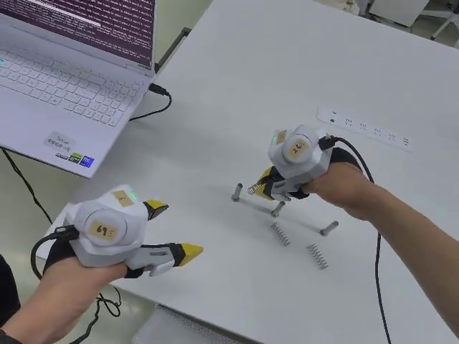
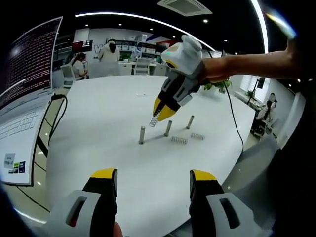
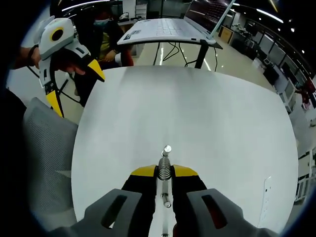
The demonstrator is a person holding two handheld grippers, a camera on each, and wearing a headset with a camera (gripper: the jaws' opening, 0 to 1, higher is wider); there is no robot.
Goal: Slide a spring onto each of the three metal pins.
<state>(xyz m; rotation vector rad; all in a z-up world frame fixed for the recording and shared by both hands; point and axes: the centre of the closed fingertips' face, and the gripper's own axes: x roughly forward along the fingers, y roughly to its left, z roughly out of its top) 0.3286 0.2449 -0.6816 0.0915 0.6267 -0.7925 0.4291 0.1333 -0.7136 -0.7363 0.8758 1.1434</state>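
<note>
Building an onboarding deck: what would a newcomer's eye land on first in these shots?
The yellow-tipped right gripper over the white table, shut on a small coiled metal spring aimed at an upright grey metal pin. Next, two loose springs lying beside the other two pins, and the open left gripper held at the near edge, below the open silver laptop.

Left tool (image 1: 175, 229) sticker (image 1: 105, 231): "6" (second digit unclear).
</note>
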